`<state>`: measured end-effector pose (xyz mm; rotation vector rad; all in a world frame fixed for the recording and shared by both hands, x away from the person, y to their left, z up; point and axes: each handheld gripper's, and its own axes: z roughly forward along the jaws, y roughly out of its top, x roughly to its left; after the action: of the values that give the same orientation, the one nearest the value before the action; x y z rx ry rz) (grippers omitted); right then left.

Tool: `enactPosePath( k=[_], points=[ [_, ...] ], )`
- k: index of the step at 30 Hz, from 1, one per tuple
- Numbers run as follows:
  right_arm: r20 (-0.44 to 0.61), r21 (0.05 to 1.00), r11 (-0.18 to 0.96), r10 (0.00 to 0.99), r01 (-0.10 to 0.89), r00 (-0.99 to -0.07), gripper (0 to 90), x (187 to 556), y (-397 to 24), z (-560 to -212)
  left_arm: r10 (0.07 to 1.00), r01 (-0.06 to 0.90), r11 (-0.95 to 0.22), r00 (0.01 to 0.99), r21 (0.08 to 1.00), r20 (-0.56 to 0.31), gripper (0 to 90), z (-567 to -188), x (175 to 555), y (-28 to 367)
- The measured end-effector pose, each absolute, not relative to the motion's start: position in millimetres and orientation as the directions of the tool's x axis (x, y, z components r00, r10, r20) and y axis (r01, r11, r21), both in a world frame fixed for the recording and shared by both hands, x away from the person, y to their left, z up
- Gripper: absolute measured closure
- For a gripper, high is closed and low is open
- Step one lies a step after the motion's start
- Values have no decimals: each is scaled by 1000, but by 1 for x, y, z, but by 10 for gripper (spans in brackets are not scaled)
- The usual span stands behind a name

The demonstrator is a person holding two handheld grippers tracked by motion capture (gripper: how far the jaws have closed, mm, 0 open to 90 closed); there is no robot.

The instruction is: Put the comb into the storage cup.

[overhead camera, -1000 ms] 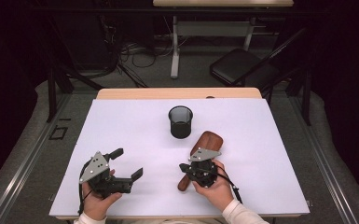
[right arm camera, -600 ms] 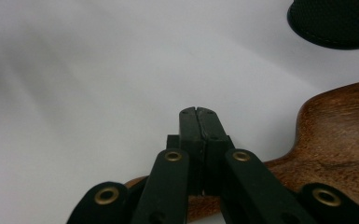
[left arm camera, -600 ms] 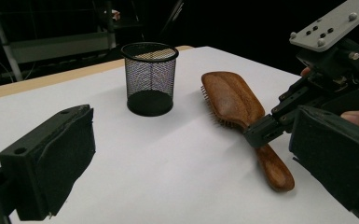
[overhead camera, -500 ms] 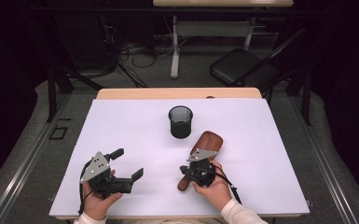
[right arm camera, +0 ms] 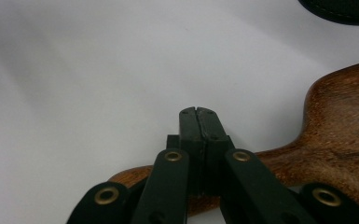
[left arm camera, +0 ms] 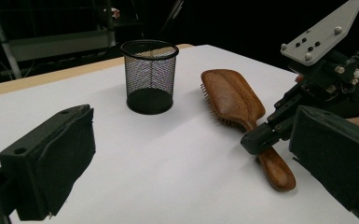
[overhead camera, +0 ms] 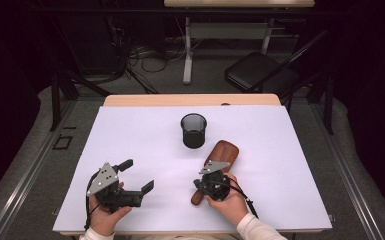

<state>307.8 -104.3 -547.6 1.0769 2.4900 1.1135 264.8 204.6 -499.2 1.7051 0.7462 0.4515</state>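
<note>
White tabletop (overhead camera: 130,130): hairbrush (overhead camera: 221,155) lies outside the mesh cup (overhead camera: 193,130); right gripper (right arm camera: 198,112) clenched empty above its handle, left gripper (overhead camera: 136,176) released.

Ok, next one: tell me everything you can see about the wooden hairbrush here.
The wooden hairbrush is a paddle type in reddish-brown, glossy-looking wood, with a broad rounded-rectangular head narrowing to a rounded handle. It lies flat on the white table cover, back up, short bristles pointing down under the head's edge. It sits diagonally, head toward the black mesh cup but apart from it, handle toward the person. The right claw, jaws shut, is right over the handle; actual contact cannot be told.
</note>
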Motion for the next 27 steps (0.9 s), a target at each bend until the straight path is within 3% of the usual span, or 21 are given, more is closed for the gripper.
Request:
enactPosePath(
  k=[27],
  points=[
    [71,674,466,731,573,-678,900,301,-118,-546,692,250,-135,717,959,-89,5,-500,265,204]
  ],
)
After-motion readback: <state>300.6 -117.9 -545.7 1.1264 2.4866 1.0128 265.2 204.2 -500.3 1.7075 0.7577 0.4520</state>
